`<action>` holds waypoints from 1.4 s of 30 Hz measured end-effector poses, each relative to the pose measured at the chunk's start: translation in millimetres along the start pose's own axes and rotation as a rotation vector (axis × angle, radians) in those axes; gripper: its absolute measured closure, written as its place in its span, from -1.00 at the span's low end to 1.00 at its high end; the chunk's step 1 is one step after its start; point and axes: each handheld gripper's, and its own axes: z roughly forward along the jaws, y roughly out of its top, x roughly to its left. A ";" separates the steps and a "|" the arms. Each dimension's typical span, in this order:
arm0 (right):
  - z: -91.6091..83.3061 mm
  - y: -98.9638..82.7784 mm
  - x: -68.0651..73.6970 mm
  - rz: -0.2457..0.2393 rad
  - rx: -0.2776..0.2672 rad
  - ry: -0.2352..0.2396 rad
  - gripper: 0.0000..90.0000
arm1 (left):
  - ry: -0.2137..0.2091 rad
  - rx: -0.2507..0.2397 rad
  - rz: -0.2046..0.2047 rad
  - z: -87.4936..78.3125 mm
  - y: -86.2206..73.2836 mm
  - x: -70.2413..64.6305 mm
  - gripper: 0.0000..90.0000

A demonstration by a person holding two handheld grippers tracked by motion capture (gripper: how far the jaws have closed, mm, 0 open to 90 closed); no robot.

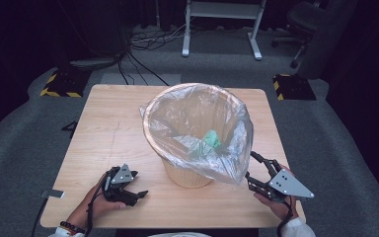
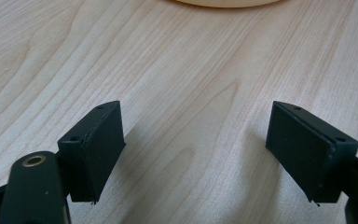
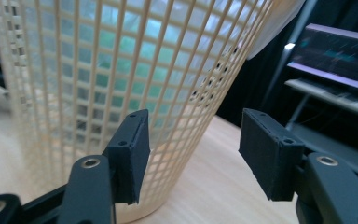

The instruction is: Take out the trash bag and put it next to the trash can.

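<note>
Wooden table carrying a lined wastebasket

A square, light-wood table (image 1: 113,128) is standing on grey carpet (image 1: 24,143), and a cream lattice wastebasket (image 1: 187,175) is sitting directly on it, a little right of centre and toward the near edge. A clear plastic liner (image 1: 197,123) is draping over the basket's rim and hanging down its right side. In the left gripper view the bare wood grain (image 2: 186,84) is running diagonally, and the basket's base (image 2: 223,2) is just showing at the top edge
</note>
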 end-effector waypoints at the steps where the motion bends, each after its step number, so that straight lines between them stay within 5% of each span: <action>1: 0.0 1.5 1.8 -0.010 -0.010 -0.016 -0.04 | 0.000 0.000 -0.001 0.1 0.0 0.0 -0.58; 6: 2.3 9.7 9.9 -0.054 -0.049 -0.063 -0.04 | 0.000 0.000 0.000 0.0 0.0 0.0 -0.58; 11: 4.7 12.9 13.1 -0.026 -0.090 -0.094 -0.08 | -0.007 -0.001 -0.008 0.7 0.2 0.1 -0.58; 21: 0.4 27.3 23.0 -0.056 -0.209 -0.179 -0.11 | -0.001 0.000 -0.003 1.0 0.9 1.3 -0.59; 25: -5.6 38.1 29.7 -0.151 -0.267 -0.200 0.04 | -0.004 0.001 -0.008 1.2 0.9 1.3 -0.59; 33: -11.2 55.3 36.5 -0.258 -0.338 -0.193 0.28 | -0.003 0.001 -0.008 1.3 1.0 1.2 -0.59; 42: -13.3 71.0 33.3 -0.320 -0.342 -0.141 0.92 | 0.014 0.003 -0.022 2.2 2.8 3.4 -0.60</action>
